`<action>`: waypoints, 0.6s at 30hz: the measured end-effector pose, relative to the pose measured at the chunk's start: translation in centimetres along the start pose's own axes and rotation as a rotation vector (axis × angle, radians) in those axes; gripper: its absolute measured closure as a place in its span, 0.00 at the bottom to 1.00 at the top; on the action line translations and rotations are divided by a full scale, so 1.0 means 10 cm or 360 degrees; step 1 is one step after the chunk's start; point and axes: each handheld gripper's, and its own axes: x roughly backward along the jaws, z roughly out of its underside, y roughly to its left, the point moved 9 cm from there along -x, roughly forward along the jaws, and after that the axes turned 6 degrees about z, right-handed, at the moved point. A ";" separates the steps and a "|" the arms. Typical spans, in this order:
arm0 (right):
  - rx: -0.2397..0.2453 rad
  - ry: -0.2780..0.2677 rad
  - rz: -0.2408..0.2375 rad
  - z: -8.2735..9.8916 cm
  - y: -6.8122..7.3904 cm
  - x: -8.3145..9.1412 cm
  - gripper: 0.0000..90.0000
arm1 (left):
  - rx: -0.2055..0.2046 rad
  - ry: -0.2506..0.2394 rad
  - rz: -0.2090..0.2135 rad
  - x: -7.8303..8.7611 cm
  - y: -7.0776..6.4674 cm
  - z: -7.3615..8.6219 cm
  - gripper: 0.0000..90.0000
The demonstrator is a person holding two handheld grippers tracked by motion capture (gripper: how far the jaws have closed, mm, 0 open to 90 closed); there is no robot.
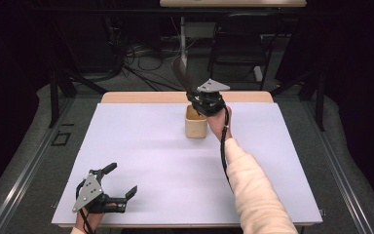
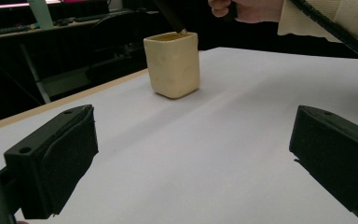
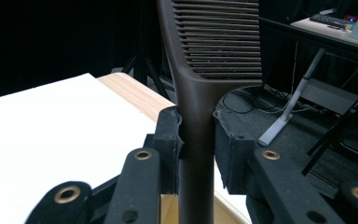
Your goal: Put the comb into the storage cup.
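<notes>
A cream square cup [image 1: 196,124] stands on the white table top [image 1: 141,146] near its far edge; the left gripper view has the cup [image 2: 172,63] ahead. My right gripper [image 1: 195,95] hovers just above the cup, shut on the handle of a dark brown comb [image 1: 181,72] that rises up and away. In the right gripper view the comb [image 3: 200,93] stands upright between the two pads, teeth at the top, its lower end going down toward the cup's rim [image 3: 168,205]. My left gripper [image 1: 121,180] rests at the table's near left corner, open, nothing between its fingers [image 2: 51,158].
A wooden strip [image 1: 141,97] edges the table's far side. Beyond it are a dark folding chair [image 1: 241,44], a white stand leg [image 1: 182,41] and cables on the floor. A cream sleeve [image 1: 258,195] crosses the right half of the table.
</notes>
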 end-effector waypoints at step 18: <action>0.0016 0.0062 -0.0028 0.17 0.04 -0.05 0.80 | -0.0001 0.0000 0.0001 0.00 0.00 0.00 0.01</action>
